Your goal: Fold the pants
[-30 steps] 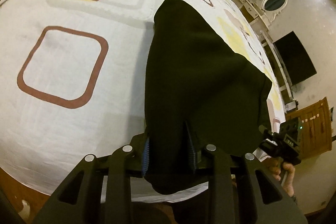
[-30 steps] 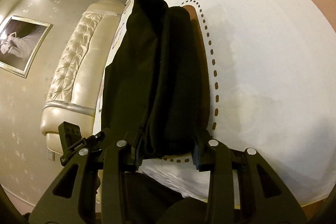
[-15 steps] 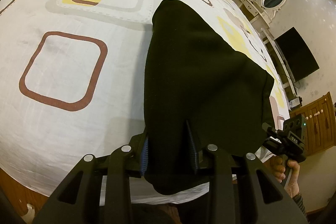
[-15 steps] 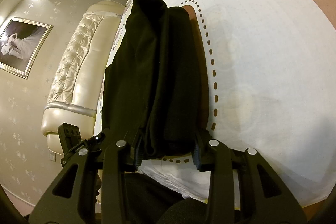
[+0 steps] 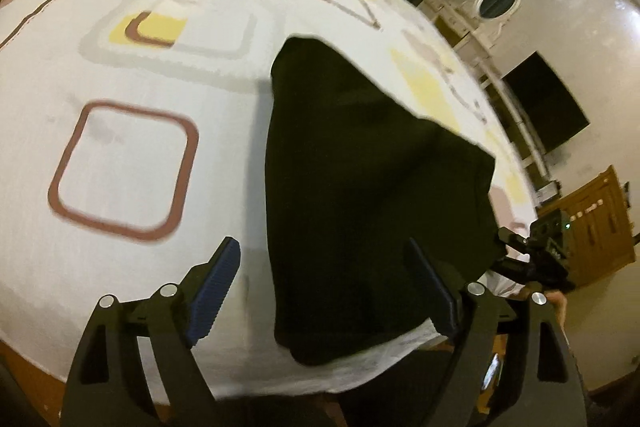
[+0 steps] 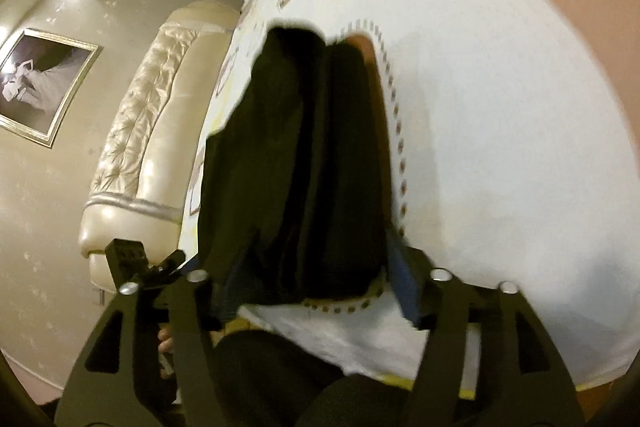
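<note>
Black pants (image 5: 360, 187) lie folded lengthwise on the white patterned bed sheet (image 5: 120, 155), their near end at the bed's front edge. My left gripper (image 5: 332, 287) is open, its blue-padded fingers (image 5: 216, 287) spread either side of the pants' near end without touching them. In the right wrist view the pants (image 6: 304, 171) show as two stacked black folds. My right gripper (image 6: 316, 287) is open too, its fingers standing wide of the cloth's near end. The right gripper also shows in the left wrist view (image 5: 536, 259) at the pants' right corner.
The bed's front edge (image 5: 240, 383) runs just below the pants. A cream tufted headboard (image 6: 136, 147) stands left of the bed in the right wrist view, with a framed picture (image 6: 40, 87) on the wall. A dark TV (image 5: 544, 103) and wooden cabinet (image 5: 592, 227) stand at the right.
Both grippers were shut on the near end of the pants and have opened. The pants' end has dropped onto the sheet. Both grippers have pulled back slightly.
</note>
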Demonstrator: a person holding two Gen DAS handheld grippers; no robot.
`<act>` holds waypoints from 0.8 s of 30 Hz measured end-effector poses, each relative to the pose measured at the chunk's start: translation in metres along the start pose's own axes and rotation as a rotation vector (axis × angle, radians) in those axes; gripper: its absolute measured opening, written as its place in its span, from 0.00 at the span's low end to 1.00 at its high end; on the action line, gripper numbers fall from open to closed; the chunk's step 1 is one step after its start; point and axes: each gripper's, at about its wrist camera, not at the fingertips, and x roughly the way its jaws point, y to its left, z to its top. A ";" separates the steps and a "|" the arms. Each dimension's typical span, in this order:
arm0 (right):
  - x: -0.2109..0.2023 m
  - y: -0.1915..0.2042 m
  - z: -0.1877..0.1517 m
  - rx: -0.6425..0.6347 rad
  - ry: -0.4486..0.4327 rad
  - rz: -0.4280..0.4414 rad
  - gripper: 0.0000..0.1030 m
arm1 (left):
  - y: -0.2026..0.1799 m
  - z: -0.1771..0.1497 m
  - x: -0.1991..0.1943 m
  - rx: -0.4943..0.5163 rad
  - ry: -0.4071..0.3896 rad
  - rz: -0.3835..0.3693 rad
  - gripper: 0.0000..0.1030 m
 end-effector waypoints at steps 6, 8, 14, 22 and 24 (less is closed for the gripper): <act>0.010 -0.007 0.045 0.030 -0.016 0.023 0.72 | 0.025 0.040 0.039 -0.105 0.050 -0.077 0.82; 0.021 -0.008 0.061 0.047 -0.013 0.046 0.73 | 0.028 0.054 0.053 -0.121 0.058 -0.101 0.82; 0.055 -0.012 0.095 0.068 0.017 0.074 0.74 | 0.030 0.090 0.088 -0.103 0.086 -0.125 0.82; 0.081 -0.002 0.098 -0.014 0.086 0.031 0.40 | 0.019 0.095 0.100 0.020 0.115 -0.046 0.39; 0.078 0.000 0.097 -0.019 0.072 0.045 0.37 | 0.011 0.093 0.096 0.058 0.089 -0.014 0.33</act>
